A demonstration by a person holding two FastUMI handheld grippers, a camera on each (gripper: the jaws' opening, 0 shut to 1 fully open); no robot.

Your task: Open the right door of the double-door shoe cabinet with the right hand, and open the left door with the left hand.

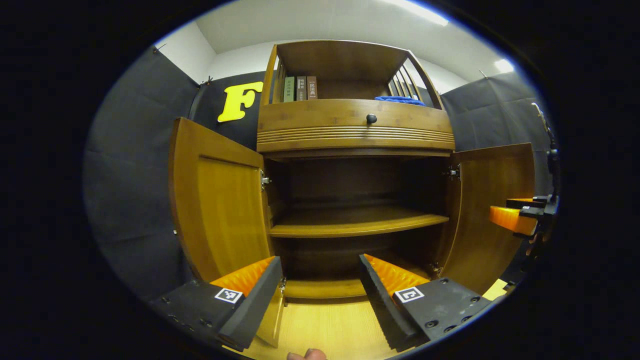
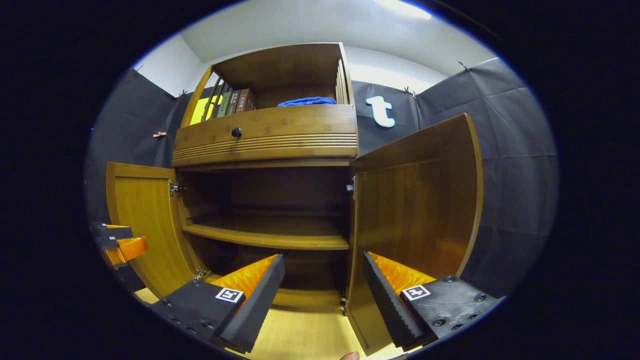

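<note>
Pale wood floor [image 1: 330,325] before the shoe cabinet [image 1: 355,130]; left door [image 1: 220,210] and right door [image 2: 415,200] swung wide, inner shelf [image 1: 357,222] bare. Left gripper [image 1: 320,280] and right gripper [image 2: 322,280]: jaws spread, gripping nothing, each clear of its door edge.

Your left gripper [image 1: 320,290] sits low before the brown wooden double-door shoe cabinet [image 1: 355,140], its fingers [image 1: 250,295] spread apart with nothing between them. The cabinet's left door [image 1: 217,210] stands swung wide open, and the right door [image 1: 487,210] is open too. Inside you see a wooden shelf [image 1: 357,222]. Above it is a drawer with a round dark knob [image 1: 371,118], then upright books [image 1: 300,89] and a folded blue cloth [image 1: 400,100]. The other gripper [image 1: 520,215] shows at the far right, beside the right door.
</note>
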